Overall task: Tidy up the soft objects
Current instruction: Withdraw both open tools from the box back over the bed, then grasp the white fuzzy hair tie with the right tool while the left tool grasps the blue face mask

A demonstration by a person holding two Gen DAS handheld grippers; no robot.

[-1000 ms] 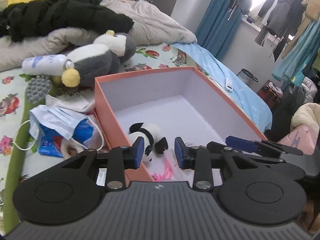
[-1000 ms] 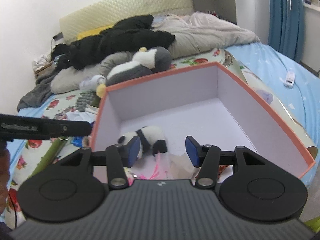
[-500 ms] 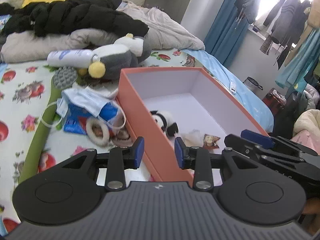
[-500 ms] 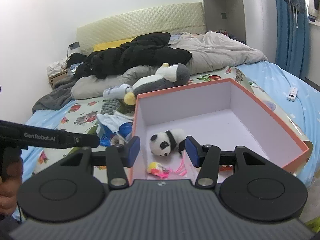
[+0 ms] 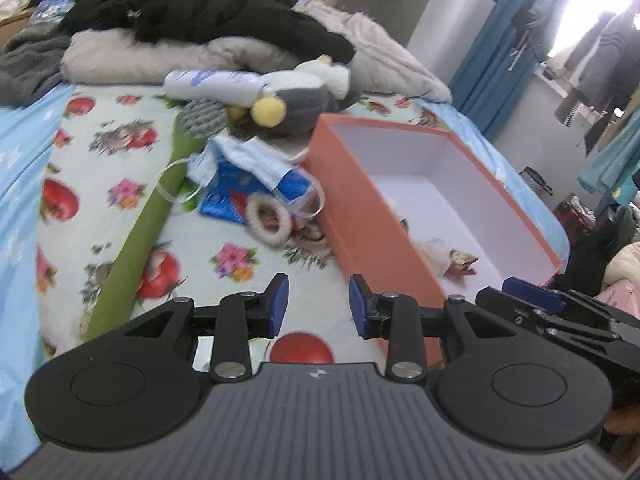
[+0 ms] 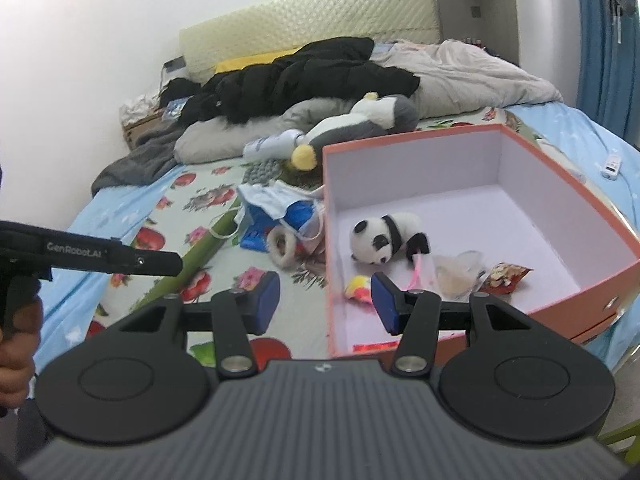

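Observation:
An orange box [image 6: 600,304] [image 5: 360,216] with a white inside lies on the flowered bed sheet. In it lie a small panda plush [image 6: 384,236], a yellow-pink toy [image 6: 357,285], a clear bag [image 6: 456,272] and a snack packet [image 6: 506,274]. A grey-and-white penguin plush [image 5: 296,96] [image 6: 360,124] lies behind the box. My left gripper [image 5: 318,308] is open and empty, above the sheet left of the box. My right gripper [image 6: 325,300] is open and empty, above the box's near left corner.
Left of the box lie a face mask [image 5: 256,160], a blue packet [image 5: 228,196], a white ring [image 5: 266,222], a green long-handled brush [image 5: 132,240] and a white bottle [image 5: 212,82]. Black clothes [image 6: 304,76] and a beige quilt [image 6: 460,68] are piled at the headboard. A red ball [image 5: 302,350] lies near.
Both grippers have pulled back and up from the box. The left one has swung left, over the sheet. Both stay open and empty.

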